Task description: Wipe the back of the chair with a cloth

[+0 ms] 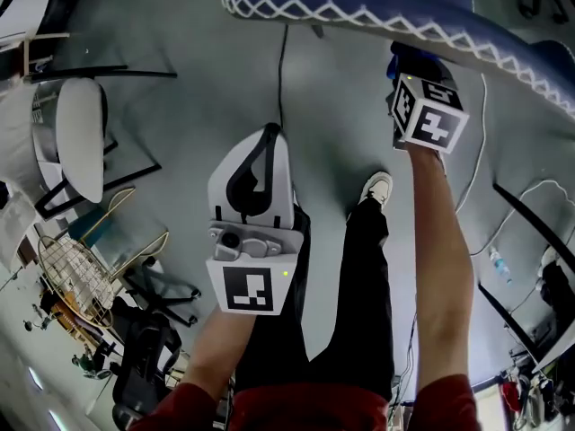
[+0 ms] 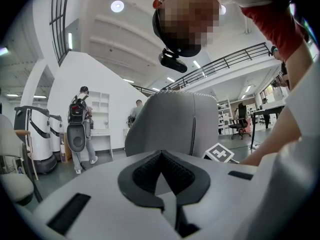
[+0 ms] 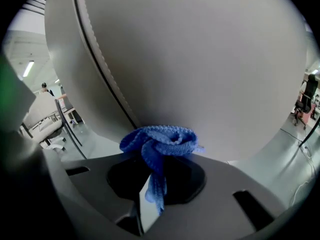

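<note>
A cloth (image 3: 160,141) is clamped in the right gripper (image 3: 155,170) and held against the chair back (image 3: 200,59). The left gripper (image 2: 162,178) is closed, empty.

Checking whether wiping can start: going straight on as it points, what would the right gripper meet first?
The grey chair back, just beyond the blue cloth held in the right gripper; it looks near, but depth is unclear.

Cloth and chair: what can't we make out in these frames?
- Cloth: head view, hidden beyond the right gripper.
- Chair: right gripper view, it fills the frame and its edges are cut off.
- Cloth-chair contact: right gripper view, the cloth's own bunch hides it.
</note>
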Available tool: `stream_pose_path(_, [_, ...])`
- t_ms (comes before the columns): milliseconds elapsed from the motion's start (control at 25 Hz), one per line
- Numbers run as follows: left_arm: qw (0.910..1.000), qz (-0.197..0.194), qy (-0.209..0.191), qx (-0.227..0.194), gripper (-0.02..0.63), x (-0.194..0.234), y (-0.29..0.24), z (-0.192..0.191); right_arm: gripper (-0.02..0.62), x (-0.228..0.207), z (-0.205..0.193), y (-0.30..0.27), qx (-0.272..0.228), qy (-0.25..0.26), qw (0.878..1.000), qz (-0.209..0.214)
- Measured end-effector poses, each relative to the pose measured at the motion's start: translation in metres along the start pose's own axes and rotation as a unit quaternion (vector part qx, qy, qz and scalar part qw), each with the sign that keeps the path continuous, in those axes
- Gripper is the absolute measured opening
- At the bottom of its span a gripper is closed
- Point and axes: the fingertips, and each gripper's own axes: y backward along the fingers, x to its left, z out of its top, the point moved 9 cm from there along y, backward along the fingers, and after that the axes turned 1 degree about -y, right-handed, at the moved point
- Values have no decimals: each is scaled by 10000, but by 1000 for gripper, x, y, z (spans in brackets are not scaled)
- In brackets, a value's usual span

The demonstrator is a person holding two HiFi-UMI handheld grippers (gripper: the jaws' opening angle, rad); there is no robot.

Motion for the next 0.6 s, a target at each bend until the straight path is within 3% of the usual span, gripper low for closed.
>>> stream_pose_path(360, [10000,-71,15,18,14,3,0,0,63,4,-15,-19,274,80,9996,-12])
stream_pose_path(600, [9999,-140,-4,-14,14,11,5,23,63,23,-7,21,225,25,9997,69])
